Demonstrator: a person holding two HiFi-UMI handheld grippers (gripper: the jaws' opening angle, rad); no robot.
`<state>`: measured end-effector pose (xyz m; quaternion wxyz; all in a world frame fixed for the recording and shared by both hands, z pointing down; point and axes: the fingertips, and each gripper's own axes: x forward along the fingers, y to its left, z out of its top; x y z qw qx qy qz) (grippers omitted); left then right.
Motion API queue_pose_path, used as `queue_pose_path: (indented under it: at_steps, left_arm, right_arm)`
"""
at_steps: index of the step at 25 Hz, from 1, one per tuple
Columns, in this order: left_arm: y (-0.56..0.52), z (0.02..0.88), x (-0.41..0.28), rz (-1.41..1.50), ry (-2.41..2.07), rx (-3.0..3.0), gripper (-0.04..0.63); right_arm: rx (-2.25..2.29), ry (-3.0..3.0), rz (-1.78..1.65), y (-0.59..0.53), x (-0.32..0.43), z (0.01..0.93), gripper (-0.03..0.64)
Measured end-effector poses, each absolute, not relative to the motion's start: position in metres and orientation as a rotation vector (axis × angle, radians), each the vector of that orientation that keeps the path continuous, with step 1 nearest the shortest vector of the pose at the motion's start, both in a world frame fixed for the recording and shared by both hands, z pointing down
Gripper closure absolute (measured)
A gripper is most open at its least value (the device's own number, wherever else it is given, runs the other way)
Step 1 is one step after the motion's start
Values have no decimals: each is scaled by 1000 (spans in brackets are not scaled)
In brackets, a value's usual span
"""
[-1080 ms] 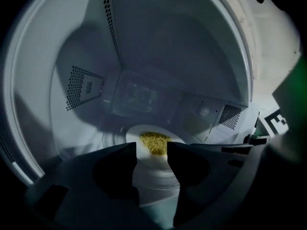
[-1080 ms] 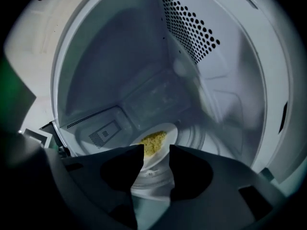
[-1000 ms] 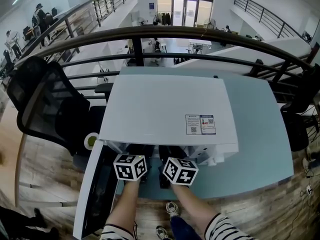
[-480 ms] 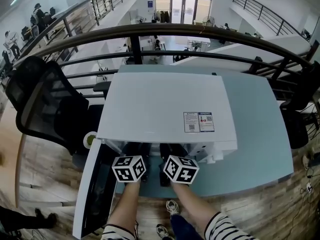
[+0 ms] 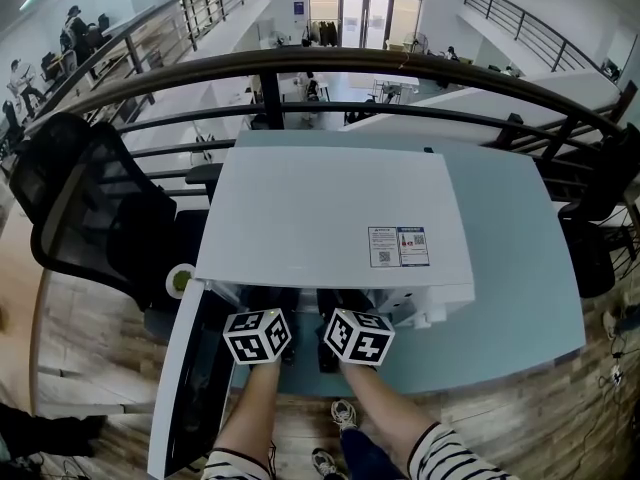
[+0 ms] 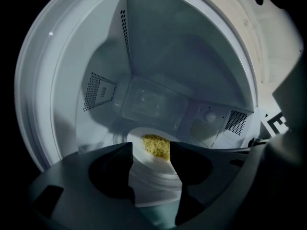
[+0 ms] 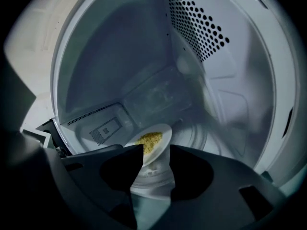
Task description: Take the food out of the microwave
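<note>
Both left tongs (image 6: 151,148), just opened, and right tongs (image 7: 157,150) gape about the plate (image 6: 136,140); uneven pinching could spill its food (image 6: 157,146).

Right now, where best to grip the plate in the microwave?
I'd pinch the near rim of the plate, coming in through the open front of the microwave. It lies flat with food on top, so only the thin edge offers purchase.
</note>
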<state>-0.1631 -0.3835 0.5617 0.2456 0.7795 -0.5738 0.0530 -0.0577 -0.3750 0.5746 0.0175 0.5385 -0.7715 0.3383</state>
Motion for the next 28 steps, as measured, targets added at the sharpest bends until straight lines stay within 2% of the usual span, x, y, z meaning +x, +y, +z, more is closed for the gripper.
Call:
queue_pose_path:
  at_steps: [9, 13, 17, 28]
  left_arm:
    - [-384, 574, -163, 214, -1545, 2087, 371]
    - [-383, 575, -164, 209, -1549, 2080, 390]
    - [-381, 575, -165, 198, -1548, 2084, 410]
    - [-362, 569, -163, 174, -1528, 2099, 413]
  right_arm:
    - [1610, -2349, 1009, -376, -72, 578, 444]
    - [1629, -2357, 1024, -374, -68, 580, 485]
    - [1630, -2372, 1019, -374, -67, 579, 486]
    - [1626, -2410, 1028, -356, -63, 572, 486]
